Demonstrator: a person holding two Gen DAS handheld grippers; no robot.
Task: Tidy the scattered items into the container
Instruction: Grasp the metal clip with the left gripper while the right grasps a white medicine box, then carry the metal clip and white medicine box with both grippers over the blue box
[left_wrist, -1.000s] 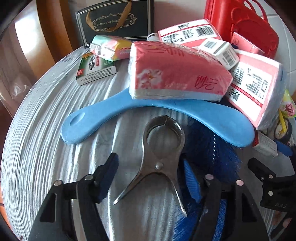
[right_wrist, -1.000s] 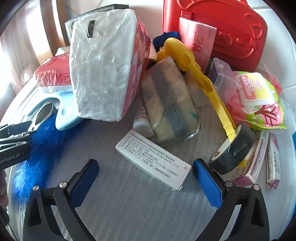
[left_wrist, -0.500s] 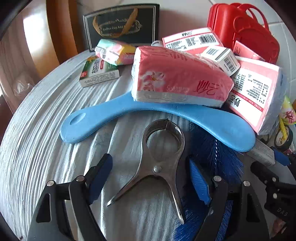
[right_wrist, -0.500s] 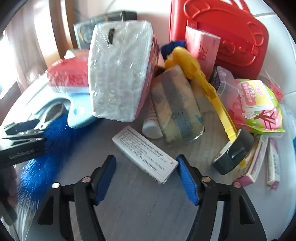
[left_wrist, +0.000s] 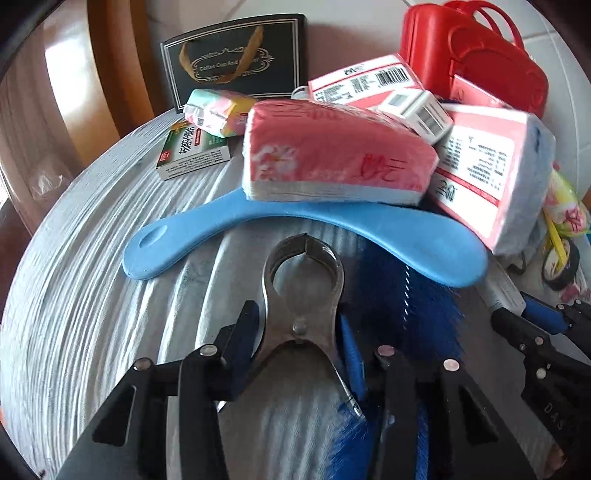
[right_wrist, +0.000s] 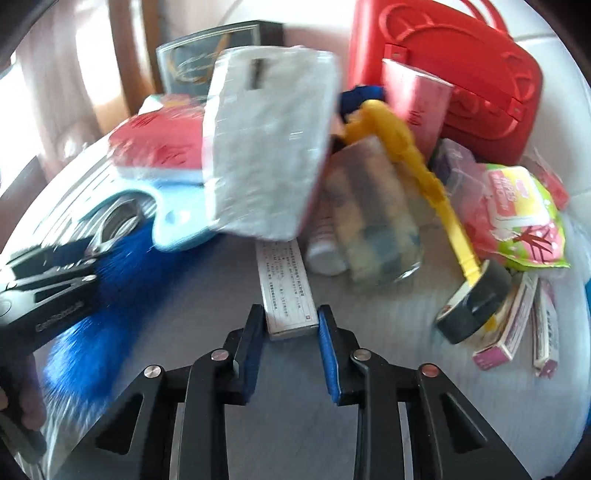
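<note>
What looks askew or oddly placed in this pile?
The pink tissue pack lies tilted across the blue hanger, a small barcode box perched on the packs behind it. A yellow tool pokes into the tape roll. Nothing looks spilled or broken.

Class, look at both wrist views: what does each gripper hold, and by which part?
The left gripper grips the metal clamp around its pivot, where the handles begin. The right gripper grips the white printed box across its near end. Both jaws have just been closing.
</note>
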